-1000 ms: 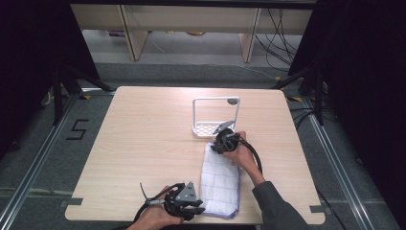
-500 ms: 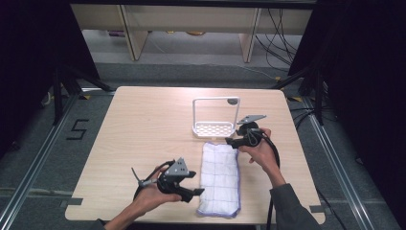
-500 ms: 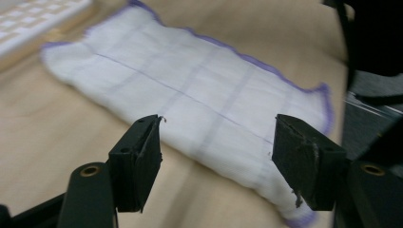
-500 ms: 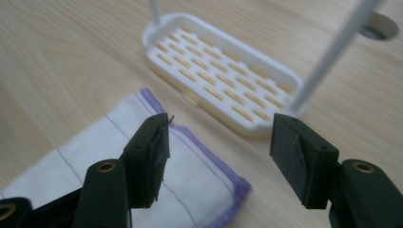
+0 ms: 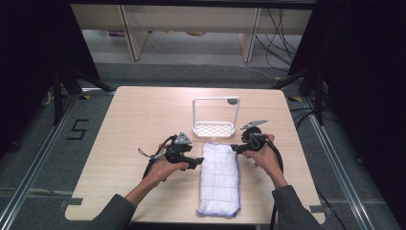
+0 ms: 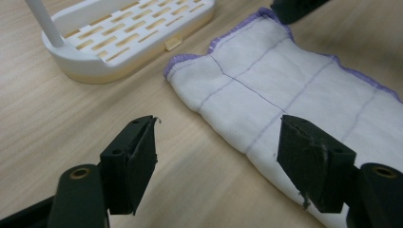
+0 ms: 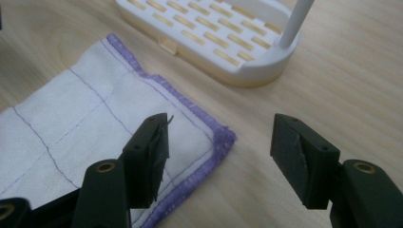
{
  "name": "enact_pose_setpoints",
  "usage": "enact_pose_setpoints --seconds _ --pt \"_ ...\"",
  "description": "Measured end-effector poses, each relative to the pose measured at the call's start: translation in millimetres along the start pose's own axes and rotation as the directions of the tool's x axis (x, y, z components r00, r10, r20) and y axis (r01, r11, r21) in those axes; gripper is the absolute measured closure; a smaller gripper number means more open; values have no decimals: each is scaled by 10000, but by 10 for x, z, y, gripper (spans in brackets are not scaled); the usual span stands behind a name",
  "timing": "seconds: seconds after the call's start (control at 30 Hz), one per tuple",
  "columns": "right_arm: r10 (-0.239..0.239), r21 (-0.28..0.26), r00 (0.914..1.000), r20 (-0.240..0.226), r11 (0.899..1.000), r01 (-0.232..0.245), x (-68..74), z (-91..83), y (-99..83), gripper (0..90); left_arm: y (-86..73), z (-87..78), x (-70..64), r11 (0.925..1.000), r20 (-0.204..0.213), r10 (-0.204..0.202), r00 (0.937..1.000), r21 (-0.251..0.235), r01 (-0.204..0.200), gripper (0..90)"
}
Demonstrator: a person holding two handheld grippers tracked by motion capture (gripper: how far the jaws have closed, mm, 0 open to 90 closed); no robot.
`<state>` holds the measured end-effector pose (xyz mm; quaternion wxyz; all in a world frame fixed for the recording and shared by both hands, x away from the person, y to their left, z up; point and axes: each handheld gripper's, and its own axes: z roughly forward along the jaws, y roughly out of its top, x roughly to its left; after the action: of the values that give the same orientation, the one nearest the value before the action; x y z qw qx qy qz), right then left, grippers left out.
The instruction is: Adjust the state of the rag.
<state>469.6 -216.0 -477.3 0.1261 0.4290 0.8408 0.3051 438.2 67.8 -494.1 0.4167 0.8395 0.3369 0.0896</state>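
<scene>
A folded white cloth (image 5: 219,177) with purple edging and thin grid lines lies lengthwise on the table, reaching the near edge. My left gripper (image 5: 195,163) is open just left of the cloth's far end, jaws straddling its left edge (image 6: 218,118). My right gripper (image 5: 234,148) is open at the cloth's far right corner (image 7: 209,137), one jaw over the cloth, the other over bare wood. Neither holds anything. The cloth (image 6: 285,90) shows in the left gripper view, and its corner (image 7: 95,123) in the right gripper view.
A white slotted rack (image 5: 214,128) with a tall hoop handle stands just beyond the cloth, close to both grippers (image 6: 128,33) (image 7: 214,38). Light wooden table (image 5: 124,124) has free room at left and far side. Shelving and cables lie beyond the table.
The left gripper moved from the cloth's near left corner up to its far left edge. The right gripper swung out right and came back to the far right corner. Cloth lies flat, released.
</scene>
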Motion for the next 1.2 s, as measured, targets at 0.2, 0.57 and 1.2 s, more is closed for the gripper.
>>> enact_pose_setpoints --seconds 0.2,0.57,1.2 --pt "74 282 10000 -3 9996 -74 19 49 -26 388 98 197 66 9999 -105 -166 9998 -17 166 290" --pt "-415 461 9987 310 9981 401 56 148 -38 397 177 495 158 9997 -271 -254 9993 24 255 372" --pt "-279 436 9982 -538 9986 302 52 185 -78 686 178 538 97 9982 -36 606 9982 -9 -606 758"
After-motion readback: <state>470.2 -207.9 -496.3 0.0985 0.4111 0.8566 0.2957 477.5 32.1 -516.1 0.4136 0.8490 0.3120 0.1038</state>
